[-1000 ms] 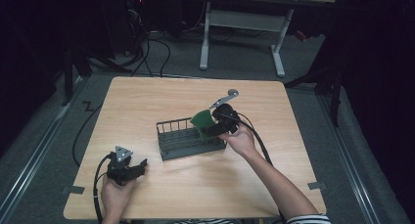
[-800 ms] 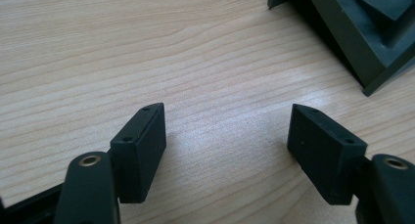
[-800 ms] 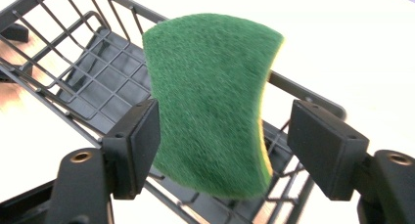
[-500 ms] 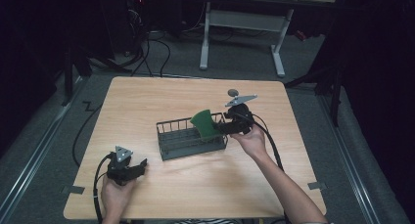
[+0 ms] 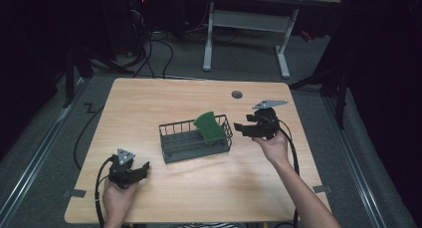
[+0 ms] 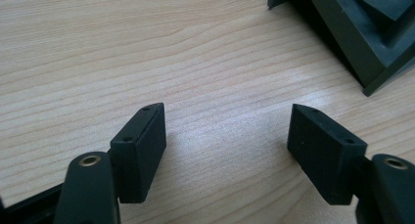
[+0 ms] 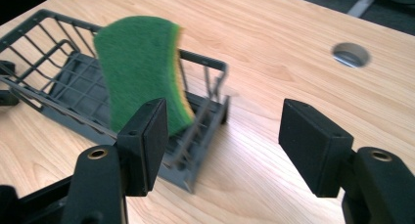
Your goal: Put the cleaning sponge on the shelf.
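One wooden table (image 5: 199, 188) carries one dark wire basket (image 5: 195, 138) at its centre and one green sponge (image 5: 210, 126), which stands on edge, tilted, in the basket's right end with its top above the rim; the right gripper view shows its yellow layer facing the end wall. One round cable hole (image 5: 237, 94) lies at about 1 o'clock from the basket. Two grippers are present. The right gripper (image 5: 239, 128), at 3 o'clock from the basket and just beside it, is held level above the table by an outstretched right hand (image 5: 272, 147), pointing towards the sponge; its jaws are released, have just been closing slightly, and nothing lies between them. The left gripper (image 5: 144, 169), at about 7 o'clock from the basket near the table's front edge, sits low in the left hand (image 5: 117, 195), jaws spread wide over bare wood.
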Motion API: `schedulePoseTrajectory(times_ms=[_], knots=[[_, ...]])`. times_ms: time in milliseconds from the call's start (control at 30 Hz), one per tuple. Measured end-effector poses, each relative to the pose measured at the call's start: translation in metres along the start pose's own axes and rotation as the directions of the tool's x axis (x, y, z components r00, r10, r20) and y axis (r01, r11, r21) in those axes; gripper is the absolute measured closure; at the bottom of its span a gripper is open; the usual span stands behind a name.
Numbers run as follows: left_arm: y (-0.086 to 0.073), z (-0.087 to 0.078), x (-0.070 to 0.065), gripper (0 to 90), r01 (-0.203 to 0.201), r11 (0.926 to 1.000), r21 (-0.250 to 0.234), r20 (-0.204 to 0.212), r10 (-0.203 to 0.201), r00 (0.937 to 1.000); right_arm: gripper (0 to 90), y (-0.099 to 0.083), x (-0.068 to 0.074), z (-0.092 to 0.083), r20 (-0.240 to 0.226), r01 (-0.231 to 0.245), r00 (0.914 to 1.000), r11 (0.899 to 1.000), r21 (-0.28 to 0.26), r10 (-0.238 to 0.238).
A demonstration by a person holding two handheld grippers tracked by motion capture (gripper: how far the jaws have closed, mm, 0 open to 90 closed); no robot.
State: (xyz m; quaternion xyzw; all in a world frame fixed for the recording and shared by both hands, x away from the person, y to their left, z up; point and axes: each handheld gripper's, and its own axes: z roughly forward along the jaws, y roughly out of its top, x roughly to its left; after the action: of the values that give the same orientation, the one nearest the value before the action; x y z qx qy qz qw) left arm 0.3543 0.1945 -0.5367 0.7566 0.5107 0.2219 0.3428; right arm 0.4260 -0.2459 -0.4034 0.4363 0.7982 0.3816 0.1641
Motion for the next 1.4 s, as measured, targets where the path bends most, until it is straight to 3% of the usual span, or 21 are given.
schedulePoseTrajectory(times_ms=[233,567,1033,1400], knots=[[0.0,0.0,0.0,31.0,0.0,1.0,0.0,0.0,0.0,1.0,35.5,-0.008,-0.014,-0.021,0.037,-0.018,0.9991,1.0,-0.021,0.019],[0.0,0.0,0.0,31.1,0.0,1.0,0.0,0.0,0.0,1.0,36.5,-0.017,-0.019,-0.04,0.05,-0.039,0.9979,0.998,-0.056,0.041],[0.0,0.0,0.0,31.0,-0.002,1.0,0.002,0.0,0.002,1.0,36.6,-0.053,-0.039,-0.061,0.077,-0.125,0.9883,0.989,-0.082,0.132],[0.0,0.0,0.0,31.1,0.0,1.0,0.0,0.0,0.0,1.0,36.8,-0.09,-0.049,-0.061,0.094,-0.187,0.9762,0.978,-0.094,0.195]])
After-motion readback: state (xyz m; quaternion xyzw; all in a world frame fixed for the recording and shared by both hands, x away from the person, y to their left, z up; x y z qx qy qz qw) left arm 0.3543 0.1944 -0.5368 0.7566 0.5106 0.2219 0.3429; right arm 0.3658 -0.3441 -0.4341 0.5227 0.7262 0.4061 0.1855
